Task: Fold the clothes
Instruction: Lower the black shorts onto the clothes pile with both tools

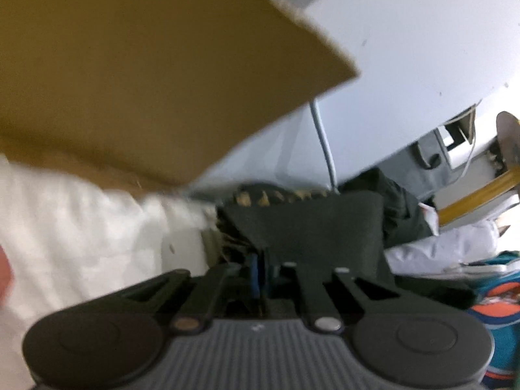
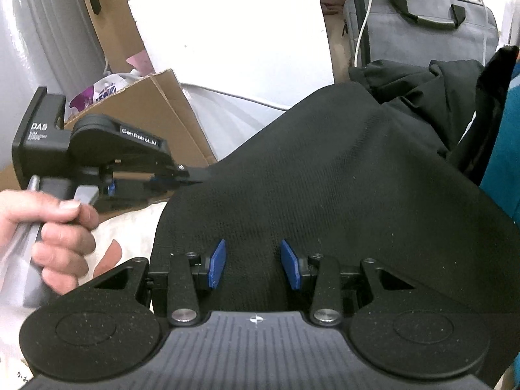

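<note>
A black knit garment [image 2: 325, 178] fills the middle of the right wrist view. My right gripper [image 2: 254, 263] sits at its near edge with the blue pads [image 2: 217, 265] apart; the knit lies smooth between them and shows no pinch. At the left, a hand [image 2: 55, 227] holds my left gripper [image 2: 198, 177], which is shut on the garment's left edge. In the left wrist view, the left gripper [image 1: 260, 269] has its pads together. The dark cloth [image 1: 308, 224] rises straight out of them.
An open cardboard box [image 2: 162, 113] stands close on the left, and its flap [image 1: 146, 81] looms over the left gripper. White bedding [image 1: 65, 227] lies below. A crumpled black jacket [image 2: 422, 97] and a grey bag [image 2: 422, 32] sit behind, with teal and orange cloth [image 1: 497, 308] at the right.
</note>
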Available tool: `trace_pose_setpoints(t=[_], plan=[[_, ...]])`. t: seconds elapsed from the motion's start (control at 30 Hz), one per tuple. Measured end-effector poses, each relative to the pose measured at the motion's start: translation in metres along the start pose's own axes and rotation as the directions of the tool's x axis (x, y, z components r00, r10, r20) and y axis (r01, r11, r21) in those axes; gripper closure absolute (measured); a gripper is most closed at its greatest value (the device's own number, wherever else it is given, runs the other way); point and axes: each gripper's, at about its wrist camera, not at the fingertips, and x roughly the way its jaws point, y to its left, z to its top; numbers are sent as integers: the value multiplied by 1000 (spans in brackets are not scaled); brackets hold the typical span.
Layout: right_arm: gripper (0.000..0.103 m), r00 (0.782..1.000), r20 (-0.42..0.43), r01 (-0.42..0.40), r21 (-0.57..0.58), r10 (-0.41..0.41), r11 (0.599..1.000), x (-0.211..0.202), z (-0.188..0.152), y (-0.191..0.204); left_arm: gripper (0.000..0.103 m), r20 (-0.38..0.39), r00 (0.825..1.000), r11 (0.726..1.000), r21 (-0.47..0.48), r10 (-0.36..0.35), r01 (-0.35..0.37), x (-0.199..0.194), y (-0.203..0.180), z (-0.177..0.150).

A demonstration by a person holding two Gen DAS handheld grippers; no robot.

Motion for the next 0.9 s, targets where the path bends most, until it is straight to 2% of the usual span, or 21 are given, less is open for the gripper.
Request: trace_pose_setpoints(t=[0.13, 0.23, 0.3, 0.37, 0.43, 0.5, 0.6, 0.7, 0.77, 0.9], plan=[[58, 1000, 6, 10, -2, -10, 1000, -7, -3, -3, 102, 52, 990, 988, 76, 132, -136, -18, -4, 10], [58, 999, 24, 23, -22, -23, 999, -22, -7, -11, 96, 27, 994, 981, 163, 104, -107, -34, -11, 12], [58, 998, 43, 38, -1, -38, 999, -33, -9, -22, 93, 28, 994, 969, 222, 106, -110, -45, -22, 10], [58, 996, 66, 51, 21, -52, 998, -43, -12, -33, 87, 23, 995, 956, 276, 93, -95, -54, -36, 3], [58, 993, 87, 74, 13, -75, 997, -50, -14, -40, 79, 13, 998, 947, 313, 67, -68, -61, -50, -4], [58, 991, 98, 93, 4, -93, 996, -53, -14, -47, 77, -3, 999, 937, 348, 38, -35, -65, -64, -13], [58, 986, 110, 123, 4, -123, 992, -54, -12, -58, 73, -55, 998, 905, 424, -8, 30, -63, -87, -32], [58, 979, 123, 163, -3, -161, 987, -52, -9, -67, 73, -106, 994, 831, 555, 25, 39, -53, -109, -59], [58, 973, 125, 199, -15, -196, 980, -50, -10, -72, 73, -141, 990, 811, 582, 28, 60, -45, -113, -71], [57, 953, 125, 282, -48, -275, 958, -45, -17, -82, 79, -136, 984, 758, 652, 117, 0, -29, -108, -85]])
